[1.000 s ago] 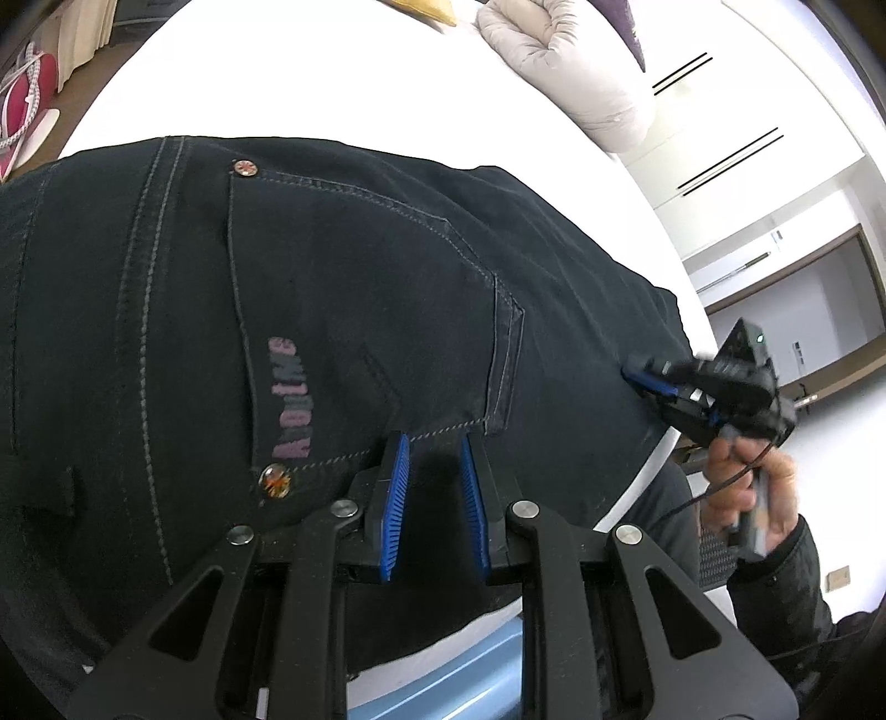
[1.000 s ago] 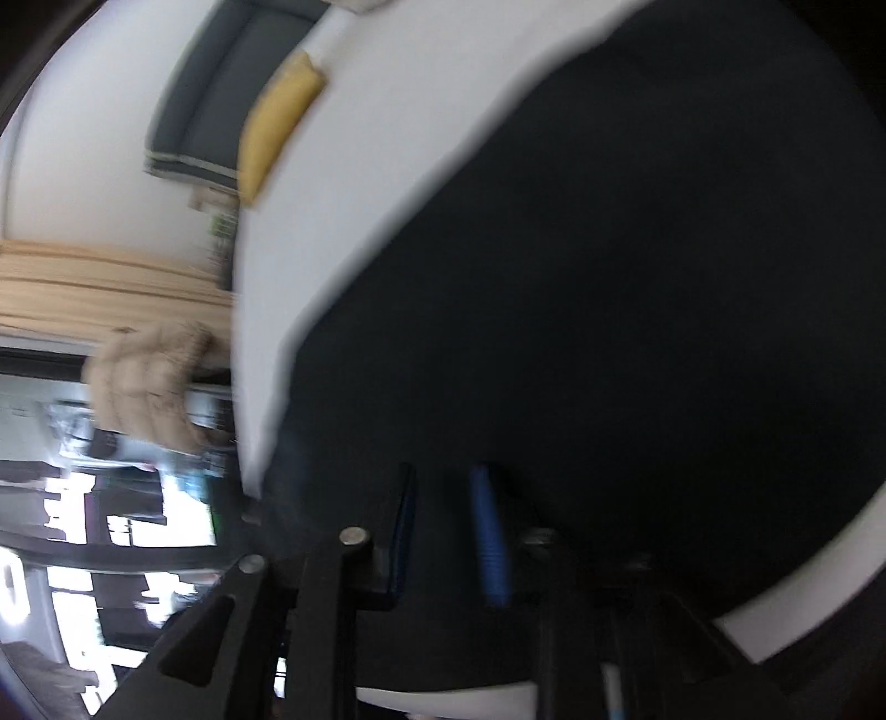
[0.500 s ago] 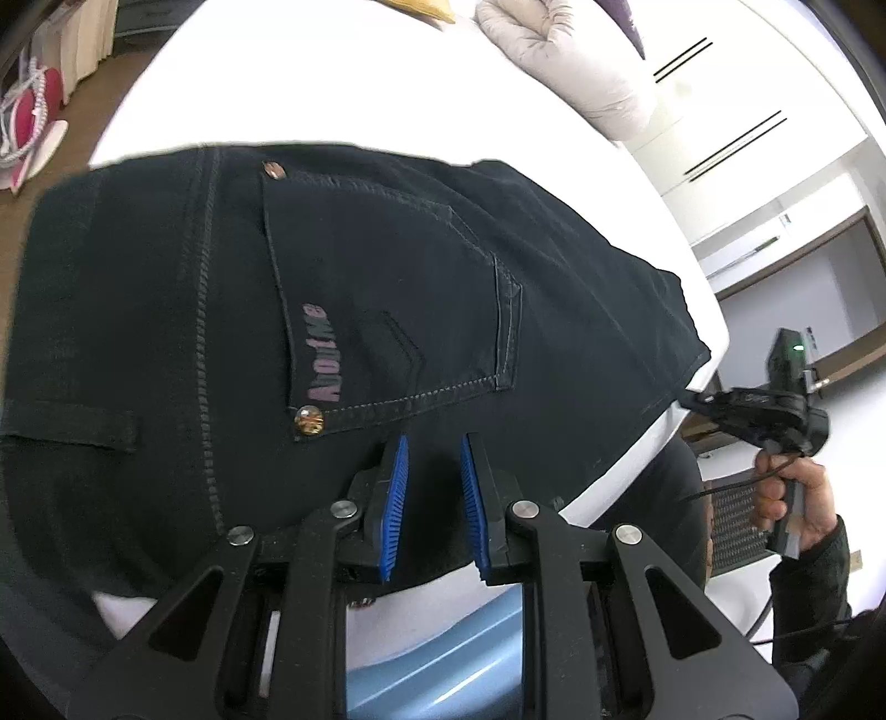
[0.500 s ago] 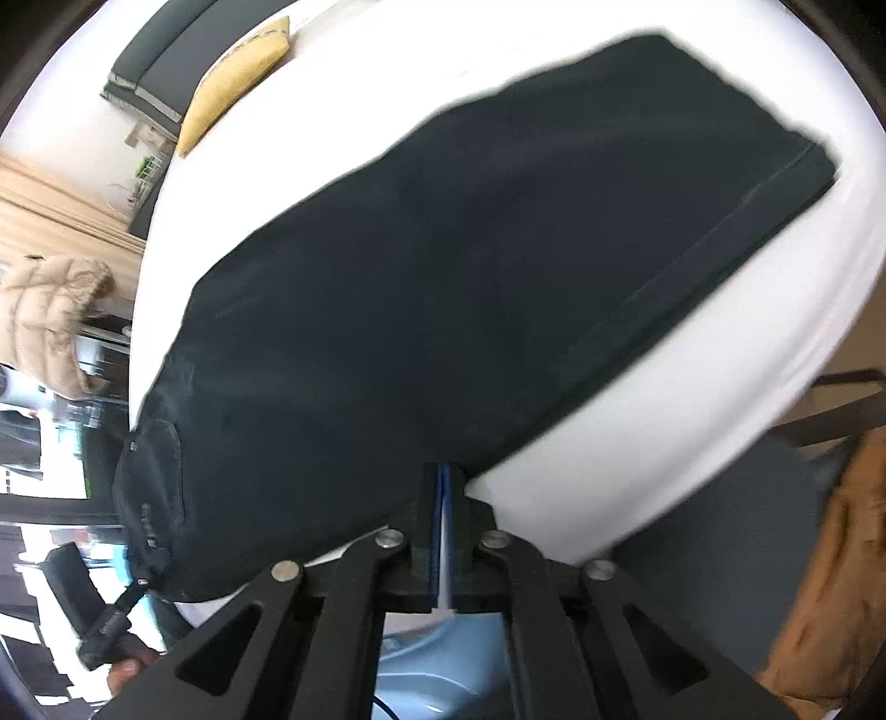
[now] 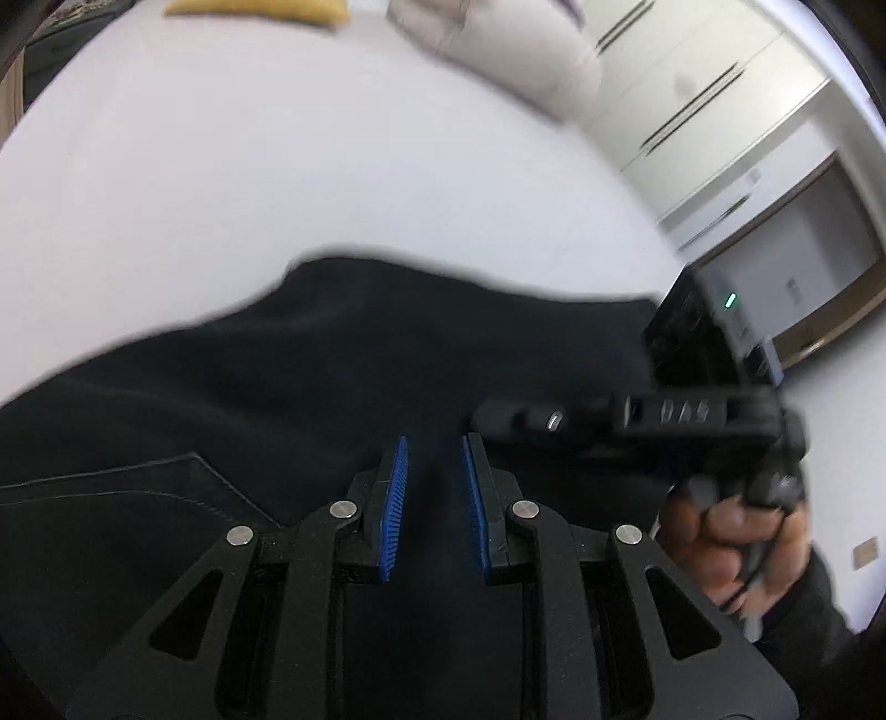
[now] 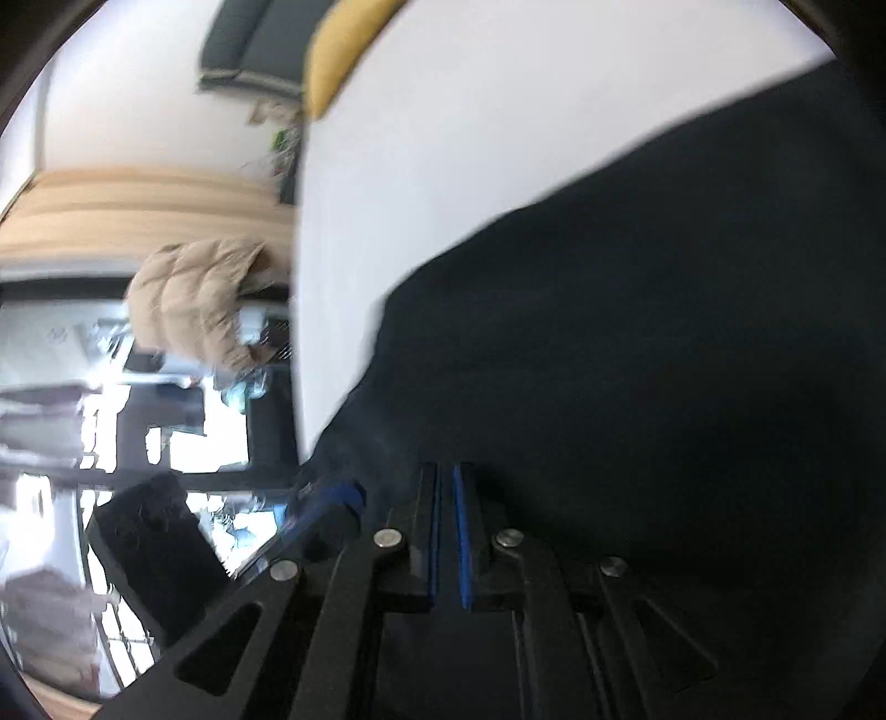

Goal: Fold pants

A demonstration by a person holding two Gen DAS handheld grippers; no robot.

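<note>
Pants (image 5: 343, 376) now fill less of our left view, more white bed (image 5: 277, 166) showing. Dark, stiff denim lies below both tools. Left gripper (image 5: 433, 498) narrowly parted, nothing visibly pinched; right gripper (image 6: 446, 531) nearly closed (whether on cloth, we can't tell), just beside it.

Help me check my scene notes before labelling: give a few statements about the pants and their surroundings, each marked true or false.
1. The pants are dark and lie on a white surface. True.
2. The pads of the left gripper are red. False: they are blue.
3. A yellow cushion lies beyond the pants. True.
4. The beige puffy jacket lies on the pants. False: it sits off the white surface, apart from them.
</note>
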